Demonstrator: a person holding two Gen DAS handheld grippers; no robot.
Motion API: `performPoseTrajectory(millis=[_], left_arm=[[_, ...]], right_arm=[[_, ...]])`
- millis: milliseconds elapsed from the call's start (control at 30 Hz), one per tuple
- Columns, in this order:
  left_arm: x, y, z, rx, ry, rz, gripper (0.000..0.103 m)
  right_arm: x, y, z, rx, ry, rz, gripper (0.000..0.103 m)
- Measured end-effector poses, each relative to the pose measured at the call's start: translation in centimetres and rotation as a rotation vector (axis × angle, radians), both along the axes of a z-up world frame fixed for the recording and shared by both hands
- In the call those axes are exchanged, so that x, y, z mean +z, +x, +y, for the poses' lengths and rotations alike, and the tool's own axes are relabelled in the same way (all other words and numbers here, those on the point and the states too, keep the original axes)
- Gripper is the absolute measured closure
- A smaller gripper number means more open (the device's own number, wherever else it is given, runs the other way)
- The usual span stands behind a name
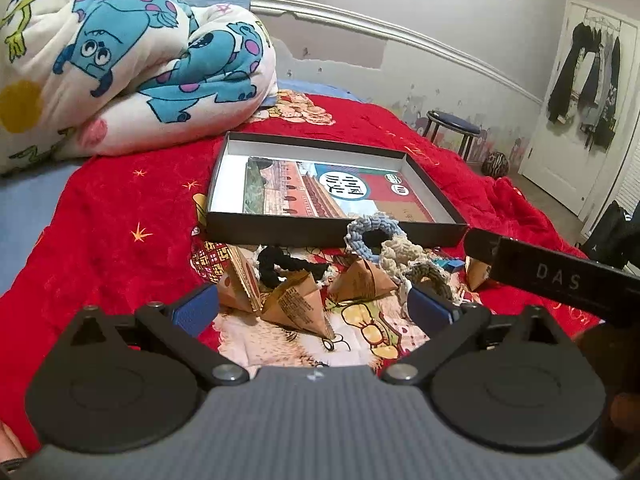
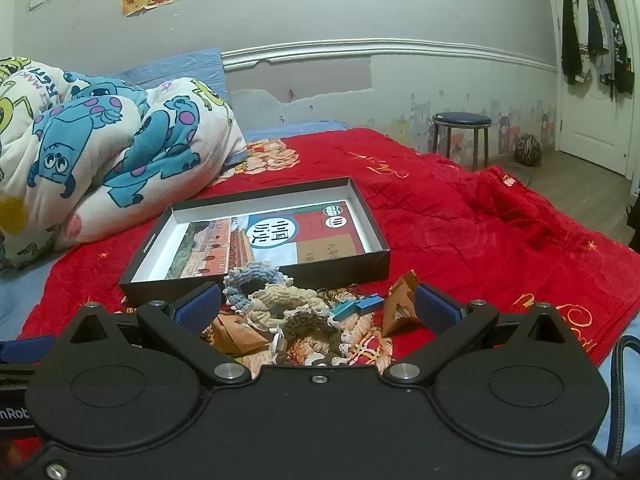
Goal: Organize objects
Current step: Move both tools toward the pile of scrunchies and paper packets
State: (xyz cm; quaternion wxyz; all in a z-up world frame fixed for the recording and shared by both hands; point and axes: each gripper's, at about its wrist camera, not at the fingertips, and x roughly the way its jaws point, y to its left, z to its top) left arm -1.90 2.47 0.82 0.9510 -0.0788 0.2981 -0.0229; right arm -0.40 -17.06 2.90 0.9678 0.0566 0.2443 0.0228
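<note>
Both my grippers hover low over the bed's red blanket (image 2: 460, 216), jaws wide and holding nothing: the left gripper (image 1: 316, 304) faces the folded brown paper packets (image 1: 298, 304), the right gripper (image 2: 320, 308) the crocheted rings (image 2: 280, 304). By my judgement the task is barely begun. The shallow black box (image 2: 256, 276) lies open just beyond the pile and contains only a book (image 2: 272, 244). Still outside, heaped against its near wall: a pale blue ring (image 1: 374, 232), cream and brown rings, a black scrunchie (image 1: 280, 266), several paper packets, one apart at the right (image 2: 402, 304), and small blue blocks (image 2: 360, 306). Writing: the book's round emblem shows Chinese characters I cannot read with confidence; "DAS" is printed on the right gripper's black arm (image 1: 558, 276) in the left view; "nRob" shows at the right view's left edge.
</note>
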Motion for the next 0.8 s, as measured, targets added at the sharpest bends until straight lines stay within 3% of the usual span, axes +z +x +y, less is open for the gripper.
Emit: performPoseTrajectory(millis=[500,800], left_arm=[[-0.5,0.4,-0.4,-0.001,0.014,0.012,0.000],[-1.3,2.1,-2.6,-0.067,0.077,0.028,0.000]], right_arm=[[0.1,0.0,-0.5,-0.007,0.024,0.007,0.000],[-0.8,1.3,-2.5,-0.047,0.100,0.079,0.000]])
